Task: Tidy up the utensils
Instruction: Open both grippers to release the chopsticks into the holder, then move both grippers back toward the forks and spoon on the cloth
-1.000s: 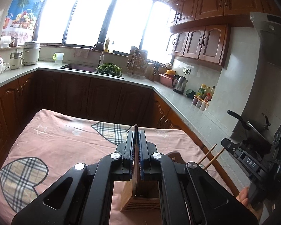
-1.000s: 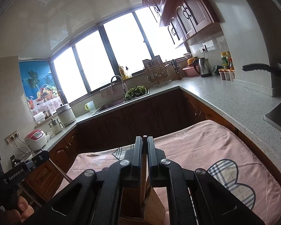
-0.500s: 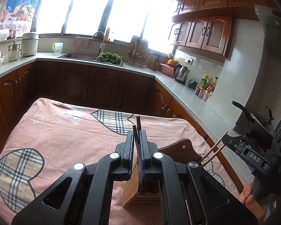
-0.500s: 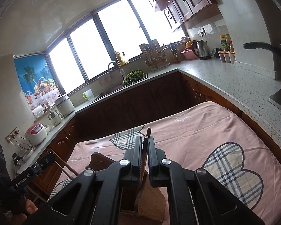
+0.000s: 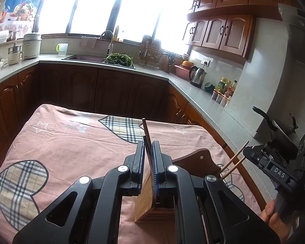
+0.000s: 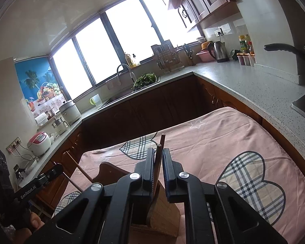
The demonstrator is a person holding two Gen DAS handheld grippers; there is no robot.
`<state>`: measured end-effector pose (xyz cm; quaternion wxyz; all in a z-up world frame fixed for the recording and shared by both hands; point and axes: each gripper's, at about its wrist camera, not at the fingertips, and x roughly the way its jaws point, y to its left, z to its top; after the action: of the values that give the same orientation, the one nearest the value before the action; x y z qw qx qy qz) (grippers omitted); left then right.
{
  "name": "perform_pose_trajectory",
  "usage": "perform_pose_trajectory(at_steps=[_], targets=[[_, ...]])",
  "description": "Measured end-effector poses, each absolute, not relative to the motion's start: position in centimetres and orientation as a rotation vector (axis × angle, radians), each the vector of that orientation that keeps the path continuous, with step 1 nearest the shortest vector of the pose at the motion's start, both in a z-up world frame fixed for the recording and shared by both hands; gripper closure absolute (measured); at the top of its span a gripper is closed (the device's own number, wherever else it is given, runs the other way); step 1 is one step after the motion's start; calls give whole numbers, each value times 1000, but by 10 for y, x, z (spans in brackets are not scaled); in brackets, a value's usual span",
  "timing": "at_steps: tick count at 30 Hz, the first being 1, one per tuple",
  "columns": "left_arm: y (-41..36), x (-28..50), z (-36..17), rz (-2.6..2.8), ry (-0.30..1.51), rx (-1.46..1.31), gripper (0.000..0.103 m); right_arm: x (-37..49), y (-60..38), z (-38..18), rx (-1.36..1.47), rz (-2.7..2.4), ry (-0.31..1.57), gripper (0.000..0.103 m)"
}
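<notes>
1. The left gripper [image 5: 148,145] is clenching the left chopsticks [image 5: 145,126], whose dark tips are poking up past its fingers at frame centre, one tip higher than the other.
2. The right gripper [image 6: 158,151] is likewise clamping the right chopsticks [image 6: 162,140], two uneven tips rising just above its jaws in the middle of the right wrist view.
3. The wooden holder [image 5: 146,203] is standing on the pink cloth [image 5: 71,152] at bottom centre of both views, directly beneath each gripper's fingers. Its brown backboard is showing to the right in the left view and to the left in the right view.
4. Both pairs are pointing roughly upright over the holder. Their lower ends are hidden behind the fingers, so whether either pair is already entering a slot cannot be told.
5. Judging by this, the step in hand is dropping chopsticks into the holder.
   - Doing it well likely means keeping each pair close to vertical and lining the lower ends up with an open slot.
   - Lowering one gripper at a time should stop the two from crowding each other over the small box.
6. Loosening the jaws only once the ends are inside should stop a stick skidding onto the cloth or tipping the light holder.
</notes>
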<state>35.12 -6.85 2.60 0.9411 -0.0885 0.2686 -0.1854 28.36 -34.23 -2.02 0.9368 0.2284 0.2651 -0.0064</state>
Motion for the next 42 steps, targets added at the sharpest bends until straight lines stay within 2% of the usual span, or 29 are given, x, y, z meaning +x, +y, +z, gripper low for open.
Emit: perform_pose_trajectory(at_steps=[1,3,4,5,8,9,10,12,14,20,29,34,42], targets=[[-68,351,26,-376,550,-179,89,283,-343,-20,469,-12,541,86],[-66,351,26,-372,548,-180,65,281,-344,-20,482,-7,536,75],[-66,350,26,-367,545,-181,59,279,-346,-20,489,-8,531,67],[-65,349,27,-362,542,-182,51,277,-347,-20,493,-8,526,64],[-64,346,28,-363,543,-184,42,272,-349,-17,500,-11,518,64],[-63,345,28,-360,547,-183,32,270,-350,-16,505,-13,517,63],[-62,342,28,-357,546,-184,28,268,-352,-15,514,-11,515,59],[-60,335,28,-349,542,-180,17,262,-356,-14,532,-8,505,47],[-57,326,27,-334,545,-167,10,254,-359,-12,538,-9,493,26],[-47,297,18,-312,602,-135,4,230,-358,-11,556,20,520,19],[-27,250,6,-313,670,-138,4,186,-347,-3,552,77,565,18],[-18,226,3,-312,691,-134,4,155,-341,1,525,91,586,15],[-13,191,-8,-341,730,-124,4,109,-344,-11,534,73,648,14]])
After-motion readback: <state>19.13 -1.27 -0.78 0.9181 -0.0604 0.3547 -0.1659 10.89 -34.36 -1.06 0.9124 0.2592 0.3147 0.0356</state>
